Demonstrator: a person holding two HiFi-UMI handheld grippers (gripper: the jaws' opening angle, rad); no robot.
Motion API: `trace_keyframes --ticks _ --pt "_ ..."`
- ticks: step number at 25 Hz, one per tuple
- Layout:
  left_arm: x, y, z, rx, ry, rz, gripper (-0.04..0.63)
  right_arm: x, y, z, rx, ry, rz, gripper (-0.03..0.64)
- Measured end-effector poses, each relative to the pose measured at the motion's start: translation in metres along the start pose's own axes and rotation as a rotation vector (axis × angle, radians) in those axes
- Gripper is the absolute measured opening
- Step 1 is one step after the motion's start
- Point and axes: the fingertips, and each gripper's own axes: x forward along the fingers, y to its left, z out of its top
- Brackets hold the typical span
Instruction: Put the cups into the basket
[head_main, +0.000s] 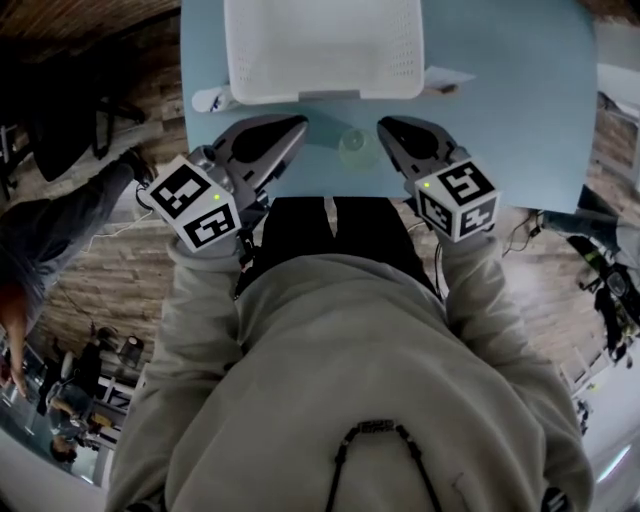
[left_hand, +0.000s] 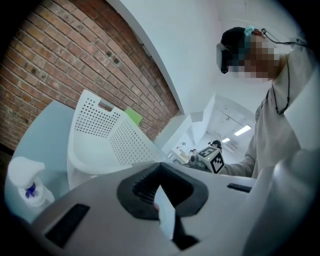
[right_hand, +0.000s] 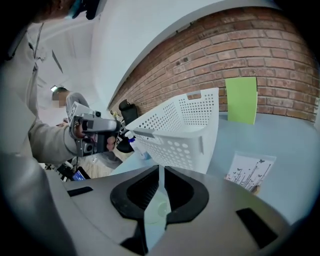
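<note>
cup (head_main: 354, 147) stands between left gripper (head_main: 299, 126) and right gripper (head_main: 384, 125), outside their fingers (head_main: 262, 146)

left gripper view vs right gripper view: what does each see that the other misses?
Left gripper view only: the right gripper with its marker cube. Right gripper view only: the left gripper, a printed card on the table, and apparently the clear cup, seen between the right jaws. Both: the white basket, the green sheet by the brick wall, the spray bottle.

Holds the left tongs (head_main: 299, 125) and the right tongs (head_main: 384, 125) side by side, tips pointing forward, jaws closed on both.
</note>
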Motion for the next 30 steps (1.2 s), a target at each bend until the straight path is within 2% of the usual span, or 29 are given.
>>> trace_keyframes --ticks 5,8,10,21,26,28,30 --pt "0.000 0.018 -0.011 -0.031 0.020 -0.002 -0.004 0.026 0.003 -0.019 -0.044 0.101 0.016 0.168" --pt "0.004 0.016 -0.011 -0.036 0.015 -0.006 -0.004 0.031 0.002 -0.038 -0.069 0.182 0.018 0.241" --pt "0.005 0.017 -0.013 -0.038 0.019 -0.009 -0.005 0.037 0.003 -0.048 -0.078 0.218 0.019 0.258" --pt "-0.004 0.020 -0.029 -0.071 0.033 -0.004 -0.004 0.052 0.002 -0.080 -0.107 0.330 -0.011 0.250" --pt "-0.010 0.022 -0.030 -0.076 0.027 0.011 -0.005 0.051 -0.005 -0.089 -0.207 0.396 -0.085 0.075" --pt "-0.011 0.022 -0.031 -0.080 0.024 0.014 -0.005 0.049 -0.009 -0.091 -0.260 0.424 -0.114 0.035" --pt "-0.009 0.021 -0.031 -0.082 0.022 0.012 -0.004 0.048 -0.013 -0.091 -0.293 0.439 -0.124 0.031"
